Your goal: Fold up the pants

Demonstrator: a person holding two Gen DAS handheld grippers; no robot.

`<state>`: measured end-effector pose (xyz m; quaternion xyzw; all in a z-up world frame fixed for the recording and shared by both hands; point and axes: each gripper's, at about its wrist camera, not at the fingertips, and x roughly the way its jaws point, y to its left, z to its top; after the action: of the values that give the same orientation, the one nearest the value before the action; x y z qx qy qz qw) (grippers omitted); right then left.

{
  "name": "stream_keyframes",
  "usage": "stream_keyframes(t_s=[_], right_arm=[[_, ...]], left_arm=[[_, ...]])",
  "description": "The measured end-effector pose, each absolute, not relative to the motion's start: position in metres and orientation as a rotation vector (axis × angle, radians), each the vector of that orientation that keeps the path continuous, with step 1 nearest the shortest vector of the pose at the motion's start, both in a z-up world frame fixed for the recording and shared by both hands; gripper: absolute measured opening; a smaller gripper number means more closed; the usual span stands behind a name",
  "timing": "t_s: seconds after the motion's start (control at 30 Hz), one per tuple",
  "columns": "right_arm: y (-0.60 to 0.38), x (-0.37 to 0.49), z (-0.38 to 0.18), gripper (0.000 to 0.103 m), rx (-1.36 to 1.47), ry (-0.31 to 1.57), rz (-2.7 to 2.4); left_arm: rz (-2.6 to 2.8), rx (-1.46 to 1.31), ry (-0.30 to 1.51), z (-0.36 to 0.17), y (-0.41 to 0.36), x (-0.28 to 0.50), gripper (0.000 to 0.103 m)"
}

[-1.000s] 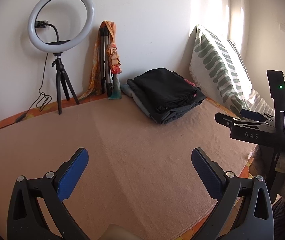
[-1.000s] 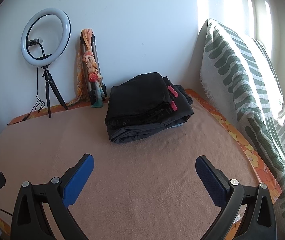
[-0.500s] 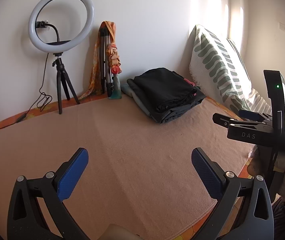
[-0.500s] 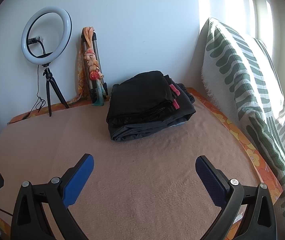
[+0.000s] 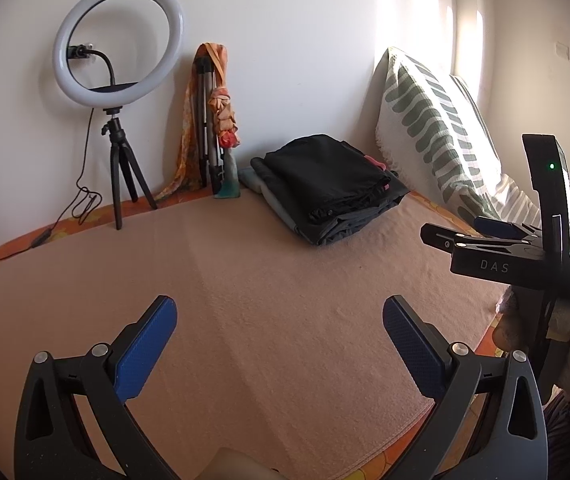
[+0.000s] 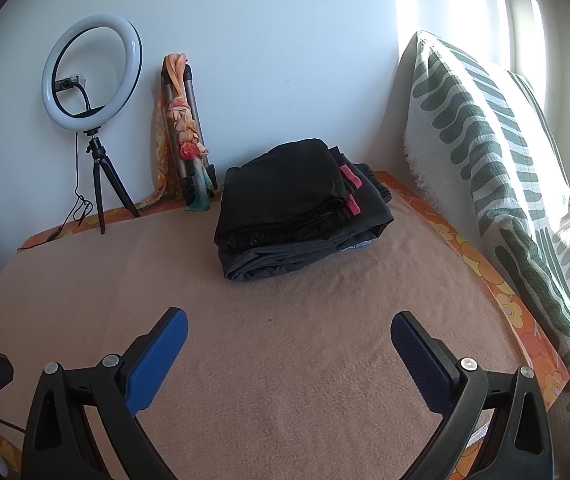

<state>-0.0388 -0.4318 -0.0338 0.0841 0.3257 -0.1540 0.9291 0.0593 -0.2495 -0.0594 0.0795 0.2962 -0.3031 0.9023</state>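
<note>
A ring light (image 6: 92,74) and striped pillow (image 6: 497,152) flank the folded pants (image 6: 301,208), while both tongs, left (image 5: 279,340) and right (image 6: 289,346), hover wide apart, empty, over the blanket (image 6: 285,320).

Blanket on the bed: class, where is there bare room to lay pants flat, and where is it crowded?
Free: the peach blanket between both open grippers and the folded stack. Also left, toward the ring light. Crowded: the back wall by the tripod and the pillow side.
</note>
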Motion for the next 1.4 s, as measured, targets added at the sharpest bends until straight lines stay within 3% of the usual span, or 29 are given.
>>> stream_keyframes(t_s=[1.4], right_arm=[[-0.4278, -0.0349, -0.0346, 0.103, 0.182, 0.680, -0.301]], left_arm=[[-0.644, 0.188, 0.581, -0.0575, -0.2523, 0.0530, 0.102]])
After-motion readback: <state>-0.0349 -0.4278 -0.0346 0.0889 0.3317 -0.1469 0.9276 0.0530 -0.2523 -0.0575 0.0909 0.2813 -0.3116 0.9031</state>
